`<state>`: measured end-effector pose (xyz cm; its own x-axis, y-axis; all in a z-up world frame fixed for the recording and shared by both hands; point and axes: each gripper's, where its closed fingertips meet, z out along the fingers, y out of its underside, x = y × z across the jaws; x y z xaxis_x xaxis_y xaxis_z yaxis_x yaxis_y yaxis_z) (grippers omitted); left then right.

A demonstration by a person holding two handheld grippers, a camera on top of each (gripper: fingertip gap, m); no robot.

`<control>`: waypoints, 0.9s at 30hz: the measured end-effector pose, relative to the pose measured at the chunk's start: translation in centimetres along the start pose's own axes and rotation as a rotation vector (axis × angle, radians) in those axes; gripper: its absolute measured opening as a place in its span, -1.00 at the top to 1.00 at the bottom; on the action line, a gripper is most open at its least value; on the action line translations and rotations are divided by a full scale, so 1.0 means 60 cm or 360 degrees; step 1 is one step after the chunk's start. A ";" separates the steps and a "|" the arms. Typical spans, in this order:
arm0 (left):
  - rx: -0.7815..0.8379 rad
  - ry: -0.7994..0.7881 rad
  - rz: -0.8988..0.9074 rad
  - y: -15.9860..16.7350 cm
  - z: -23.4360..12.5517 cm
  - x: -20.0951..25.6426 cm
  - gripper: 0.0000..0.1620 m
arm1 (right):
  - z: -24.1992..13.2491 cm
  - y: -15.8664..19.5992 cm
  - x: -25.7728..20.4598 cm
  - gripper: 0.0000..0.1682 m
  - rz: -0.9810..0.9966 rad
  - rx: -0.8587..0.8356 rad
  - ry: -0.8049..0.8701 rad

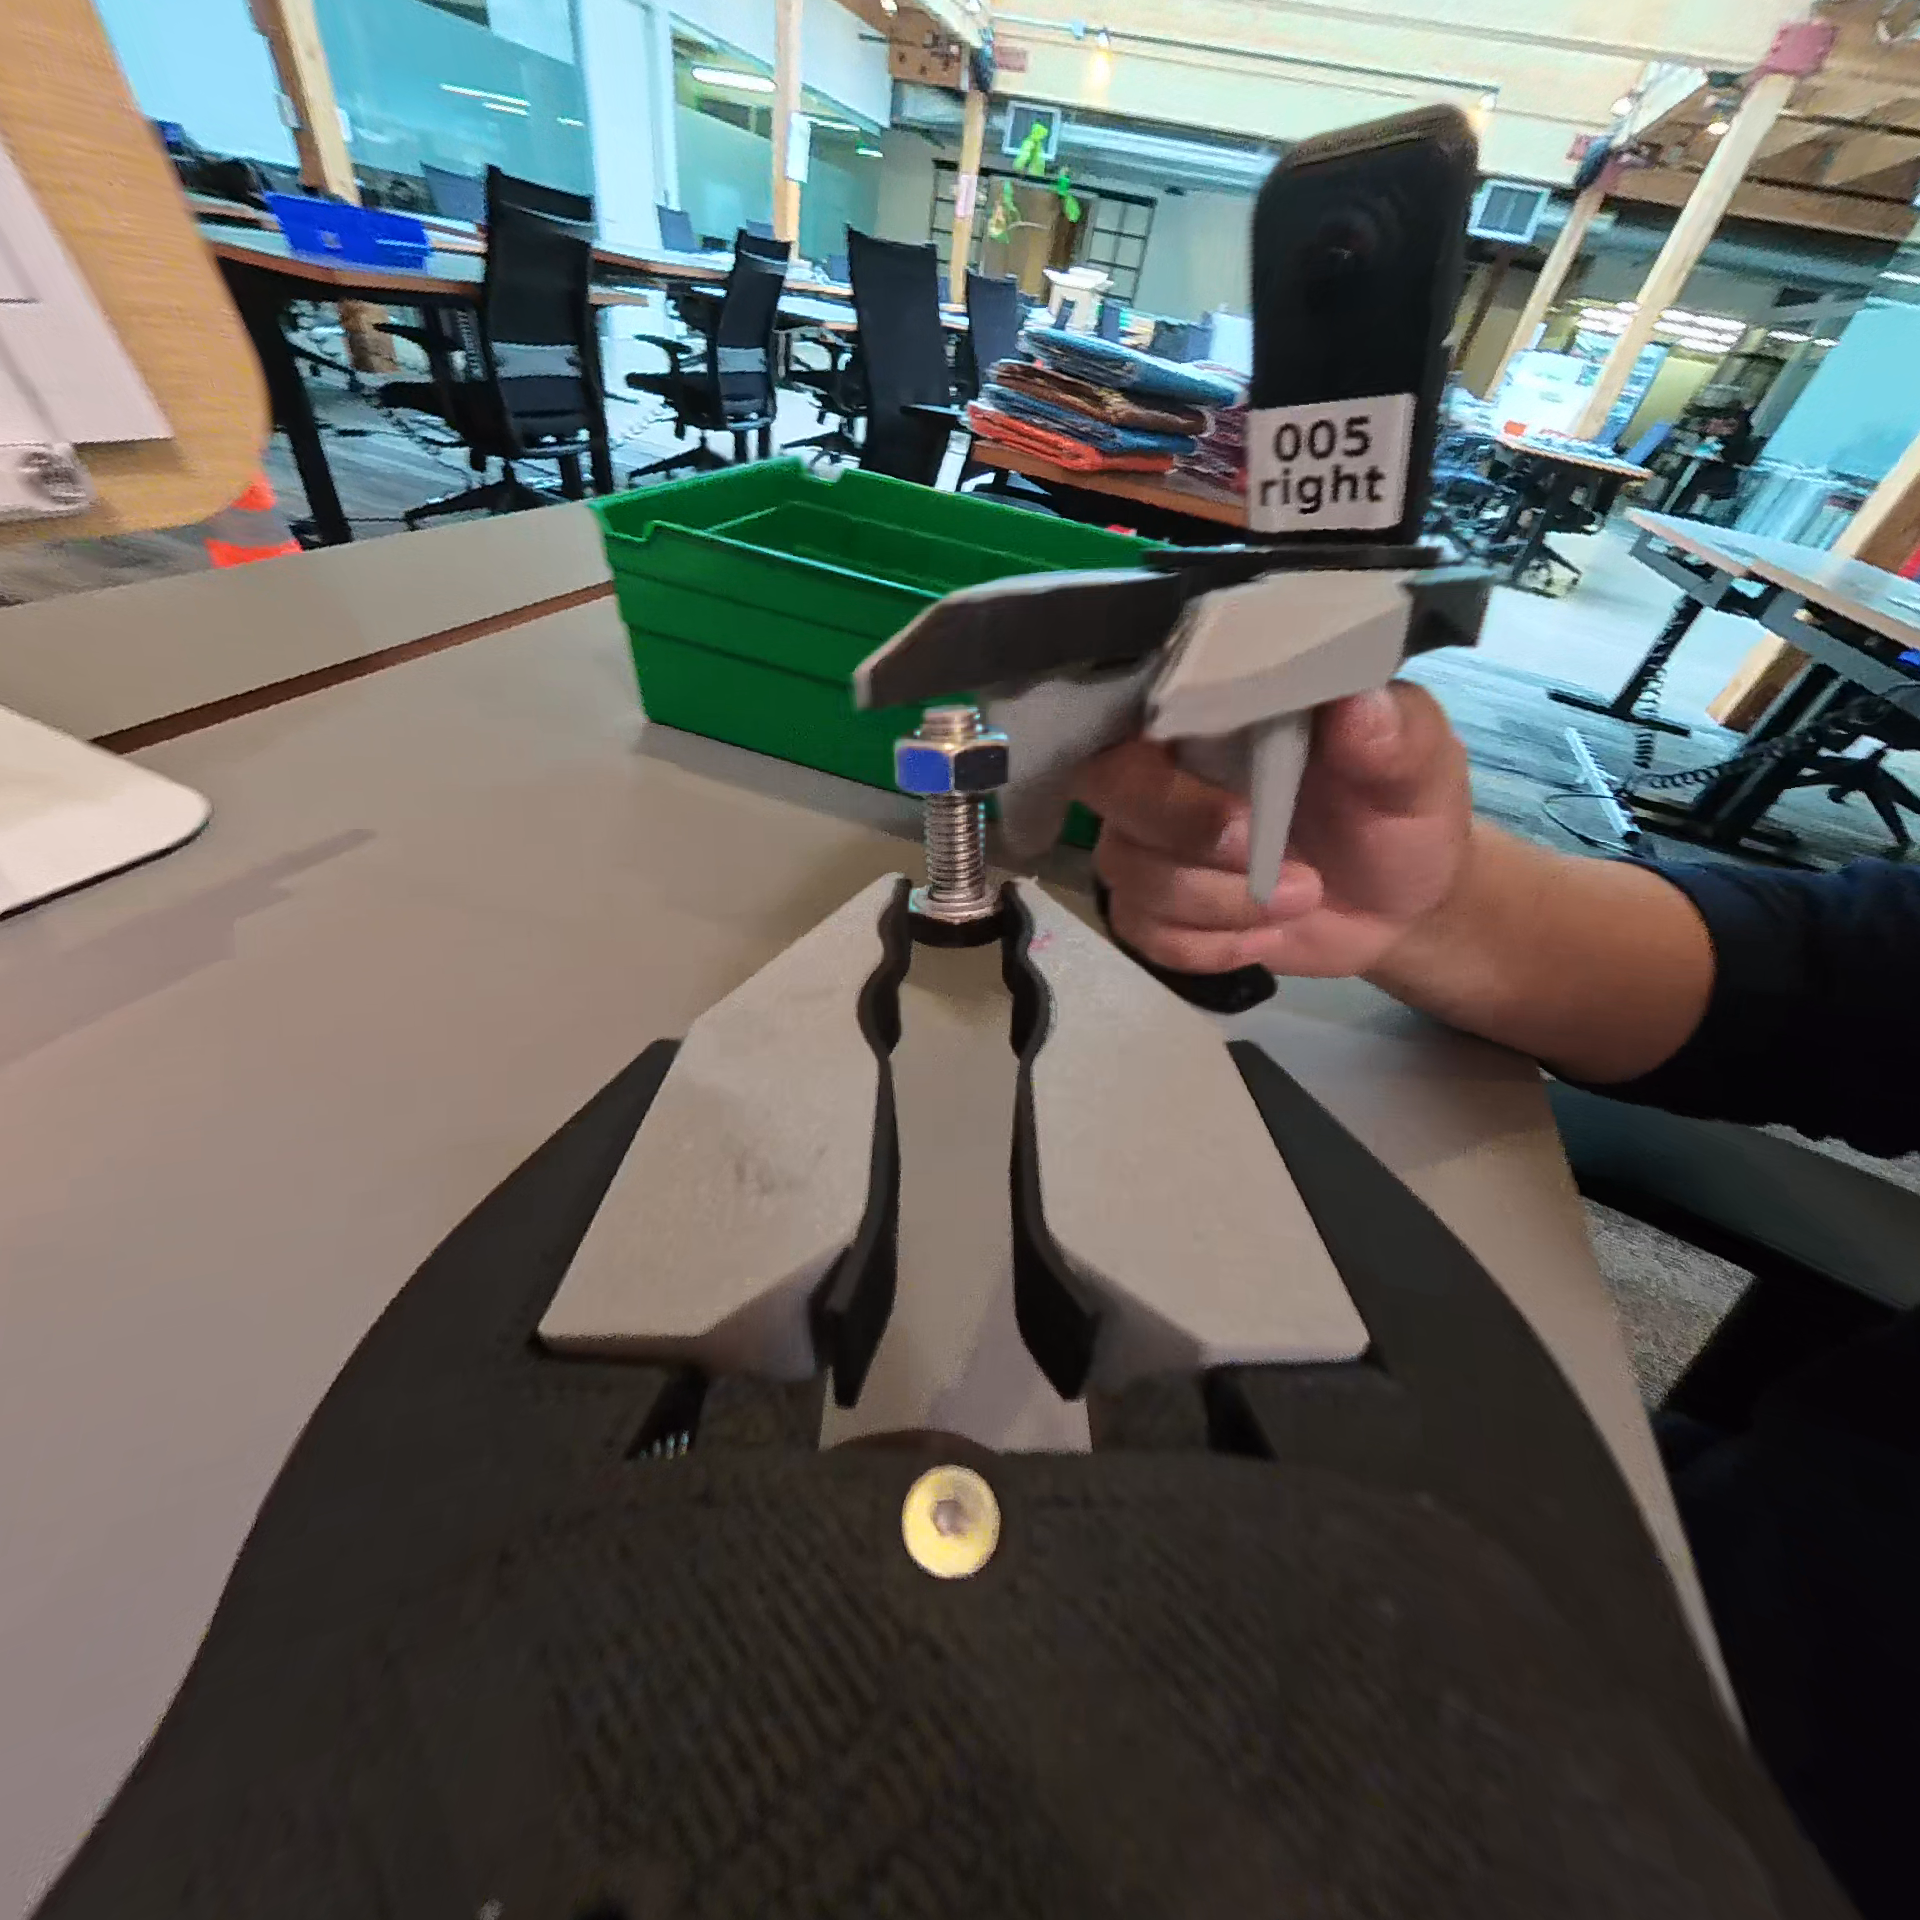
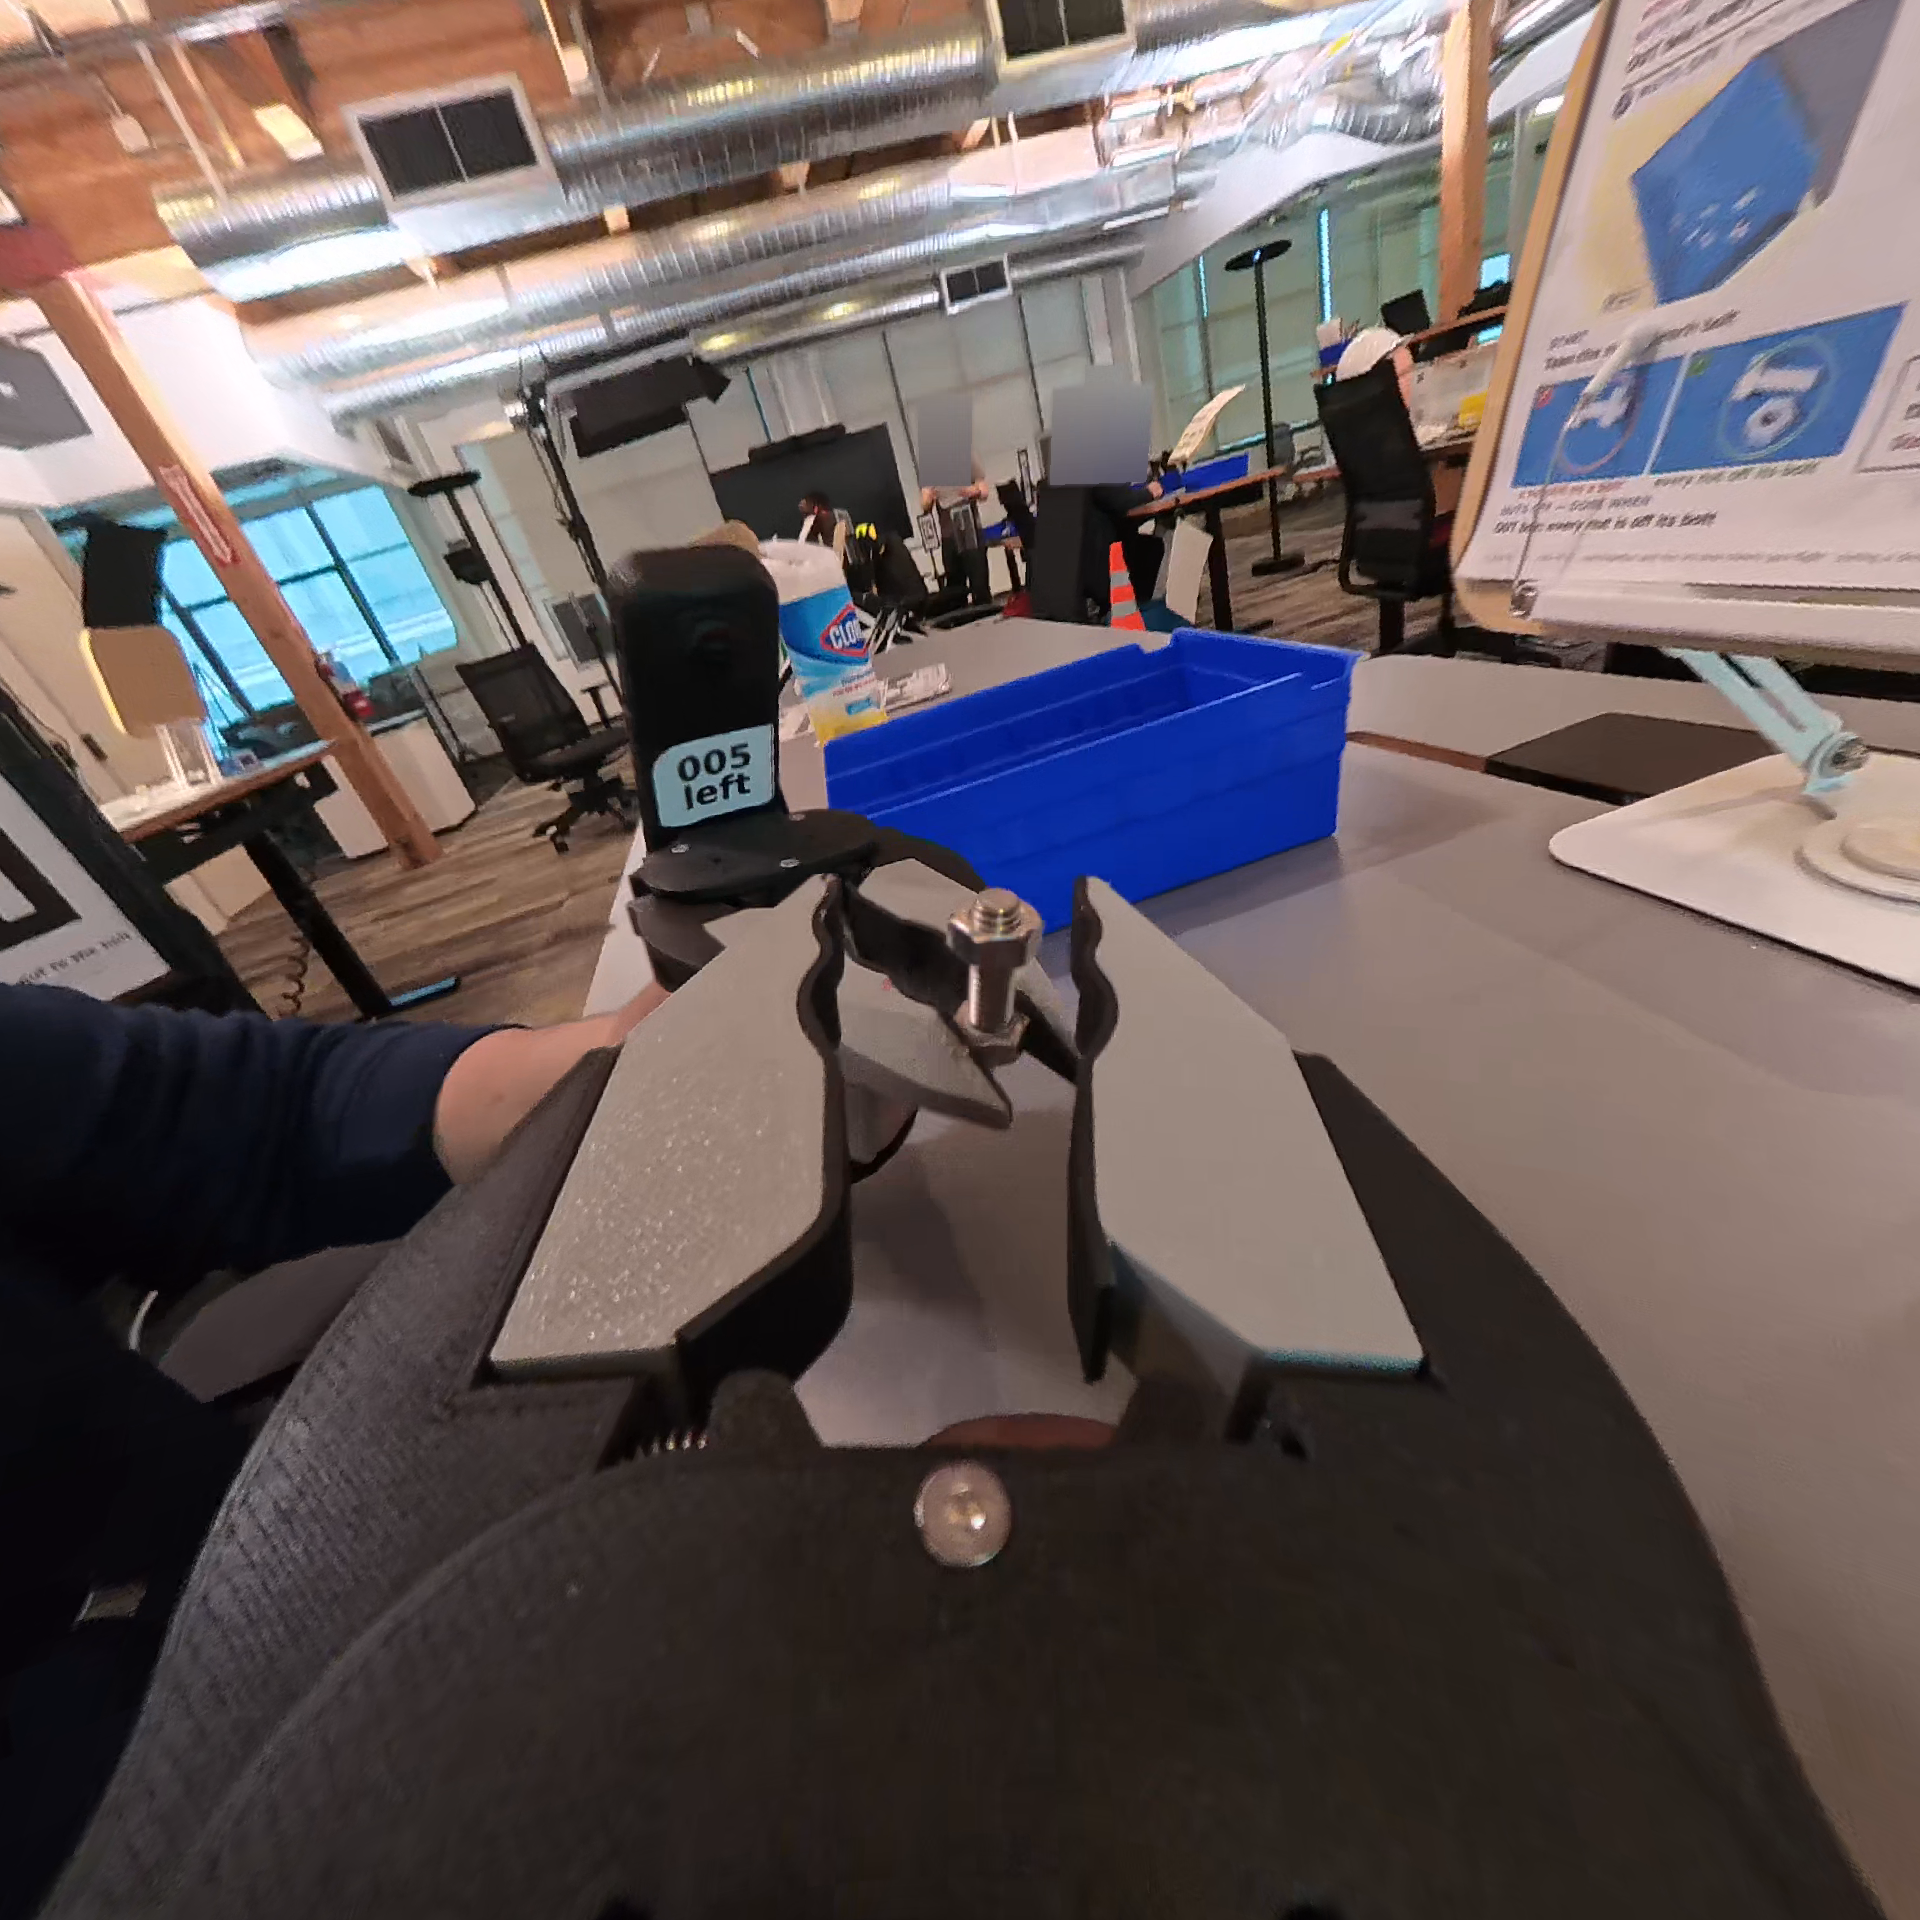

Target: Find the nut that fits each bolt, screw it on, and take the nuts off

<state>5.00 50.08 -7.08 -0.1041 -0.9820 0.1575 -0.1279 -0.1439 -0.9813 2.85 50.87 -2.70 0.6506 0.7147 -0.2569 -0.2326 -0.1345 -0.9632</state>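
In the left wrist view, the left gripper (image 1: 956, 914) pinches the head of a silver bolt (image 1: 956, 847). The bolt stands straight up over the grey table (image 1: 416, 1039). A nut (image 1: 951, 764) sits near the top of the bolt. The right gripper (image 1: 961, 717) is spread around the nut, one finger behind it and one in front. A green bin (image 1: 790, 613) sits behind.

In the right wrist view, the right gripper (image 2: 961, 956) is wide open. The nut (image 2: 994, 938) is between its fingers, not squeezed. A blue bin (image 2: 1091, 769) sits on the table behind.
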 end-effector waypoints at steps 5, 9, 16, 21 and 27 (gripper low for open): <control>0.0001 -0.0048 -0.0003 -0.001 -0.007 -0.013 0.82 | -0.002 0.004 0.002 0.61 0.0000 -0.0032 0.0006; -0.0053 0.0020 0.0046 0.010 0.009 0.011 0.82 | 0.018 0.024 -0.009 0.52 -0.0022 -0.0105 -0.0015; -0.0033 -0.0050 0.0083 0.003 0.000 -0.003 0.82 | 0.006 0.017 0.009 0.57 -0.0101 -0.0101 0.0093; -0.0036 -0.0054 0.0062 0.004 0.001 -0.005 0.82 | 0.012 0.021 0.001 0.61 -0.0053 -0.0118 0.0040; -0.0077 -0.0030 0.0121 0.012 0.014 0.011 0.82 | 0.018 0.032 0.001 0.57 -0.0138 -0.0187 0.0082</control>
<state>5.69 49.19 -7.80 -0.0971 -0.9921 0.0800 -0.1679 -0.0629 -0.9838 1.62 51.40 -4.47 0.7015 0.6913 -0.1732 -0.0895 -0.1556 -0.9838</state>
